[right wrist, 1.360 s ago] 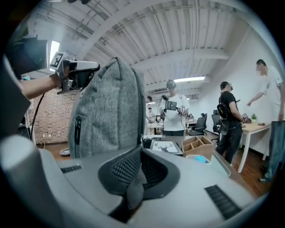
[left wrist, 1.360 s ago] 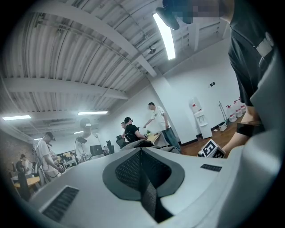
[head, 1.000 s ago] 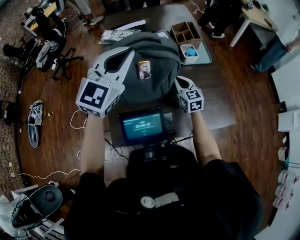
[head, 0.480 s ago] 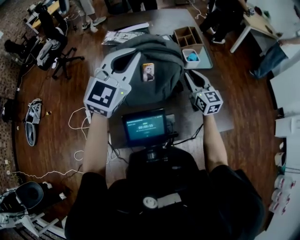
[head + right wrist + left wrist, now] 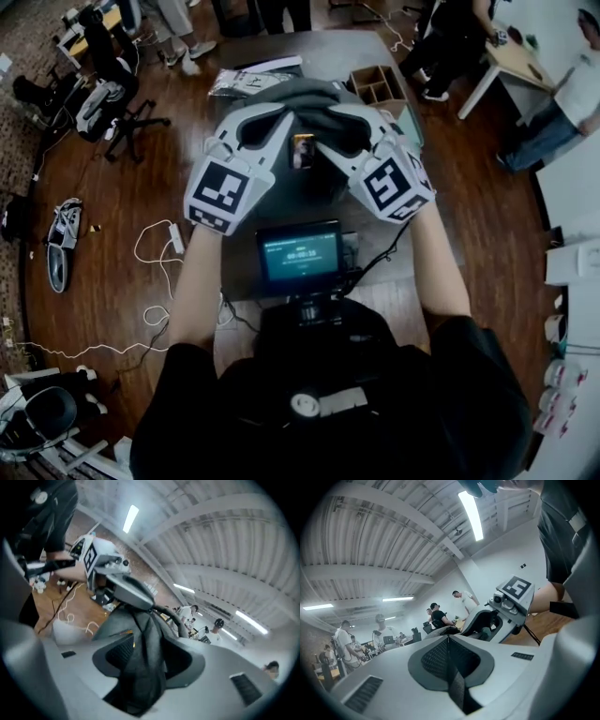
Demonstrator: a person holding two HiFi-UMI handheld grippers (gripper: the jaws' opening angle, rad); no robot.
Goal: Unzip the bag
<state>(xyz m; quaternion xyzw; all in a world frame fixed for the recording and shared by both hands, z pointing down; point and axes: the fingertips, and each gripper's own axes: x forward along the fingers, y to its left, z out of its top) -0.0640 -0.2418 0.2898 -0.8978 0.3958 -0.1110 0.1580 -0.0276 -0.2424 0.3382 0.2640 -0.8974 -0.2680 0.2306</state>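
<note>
A grey backpack with a small picture card stands on the dark table. Both grippers meet over its top. My left gripper comes in from the left. In the left gripper view its jaws are pressed together on a thin dark strip of the bag. My right gripper comes in from the right and its jaws are opening. In the right gripper view a fold of grey bag fabric hangs between its pads, and I cannot see them pressing on it.
A wooden divided box and papers lie behind the bag. A lit screen sits at my chest. Office chairs and white cable are on the floor at left. People stand around the room.
Both grippers rose and drew together above the bag's top. The right one swung in from the bag's right flank and its jaws spread around fabric.
</note>
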